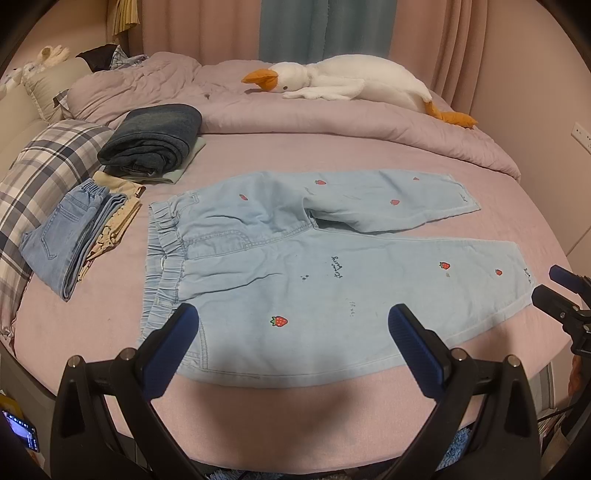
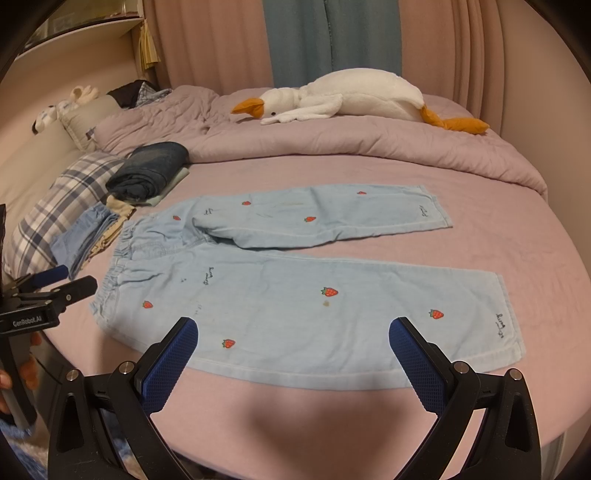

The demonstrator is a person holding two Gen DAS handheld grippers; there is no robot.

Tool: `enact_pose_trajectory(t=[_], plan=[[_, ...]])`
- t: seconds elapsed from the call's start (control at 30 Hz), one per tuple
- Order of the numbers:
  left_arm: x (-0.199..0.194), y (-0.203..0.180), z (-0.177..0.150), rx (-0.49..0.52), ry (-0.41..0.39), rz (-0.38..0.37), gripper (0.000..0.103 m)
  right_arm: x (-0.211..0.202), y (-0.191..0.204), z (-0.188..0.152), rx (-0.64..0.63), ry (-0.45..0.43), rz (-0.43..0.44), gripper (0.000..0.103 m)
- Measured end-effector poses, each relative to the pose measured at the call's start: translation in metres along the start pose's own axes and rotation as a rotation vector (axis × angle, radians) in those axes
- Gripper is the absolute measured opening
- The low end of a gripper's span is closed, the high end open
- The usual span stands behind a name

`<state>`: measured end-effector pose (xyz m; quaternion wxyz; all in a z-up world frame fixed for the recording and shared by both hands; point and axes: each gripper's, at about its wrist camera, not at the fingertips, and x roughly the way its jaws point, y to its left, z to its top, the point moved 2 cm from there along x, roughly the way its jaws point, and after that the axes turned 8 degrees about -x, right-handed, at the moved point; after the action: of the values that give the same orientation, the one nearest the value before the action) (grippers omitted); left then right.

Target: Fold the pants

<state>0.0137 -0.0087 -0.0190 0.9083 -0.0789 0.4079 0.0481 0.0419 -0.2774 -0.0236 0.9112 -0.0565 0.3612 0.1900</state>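
From the left wrist camera, the light blue strawberry-print pants lie spread flat on the pink bed sheet, waistband to the left and both legs running to the right. The far leg angles away from the near one, so a gap opens between them toward the hems. The left gripper hovers over the near edge of the pants, its blue-padded fingers spread wide and holding nothing. At the right edge the right gripper shows just beside the hem of the near leg, apart from the cloth as far as can be told. Left of the waistband sits a folded pair of light denim jeans on other folded pieces, and beyond it a dark folded jeans bundle. A plaid pillow lies at the far left. A plush goose rests on the rumpled lilac duvet at the far side, with curtains behind.

From the right wrist camera, the pants fill the middle of the bed, with the near leg's hem at the right. The right gripper hangs above the near leg's lower edge, fingers set wide and empty. The left gripper appears at the left, near the waistband without touching it, and a hand grips its handle below. The goose lies at the far side.
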Motion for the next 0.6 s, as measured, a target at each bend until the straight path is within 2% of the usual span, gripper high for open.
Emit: enact_pose_trajectory(t=[0.23,0.43,0.5,0.53,0.6], plan=[[0.000,-0.001,0.000,0.000,-0.019,-0.004,0.103,-0.001,-0.004,-0.002,0.000,0.000,-0.002,0.103],[0.004,0.000,0.000,-0.020,-0.055,-0.048,0.103,0.000,0.000,0.000,0.000,-0.001,-0.002,0.103],[0.012,0.006,-0.001,-0.058,-0.049,-0.070,0.103,0.000,0.000,0.001,-0.003,-0.008,-0.006,0.103],[0.015,0.008,-0.001,-0.077,-0.074,-0.083,0.103,0.000,0.001,0.001,-0.002,-0.007,-0.005,0.103],[0.026,0.017,-0.002,-0.118,-0.072,-0.080,0.102,0.001,0.001,0.000,-0.005,-0.011,-0.008,0.103]])
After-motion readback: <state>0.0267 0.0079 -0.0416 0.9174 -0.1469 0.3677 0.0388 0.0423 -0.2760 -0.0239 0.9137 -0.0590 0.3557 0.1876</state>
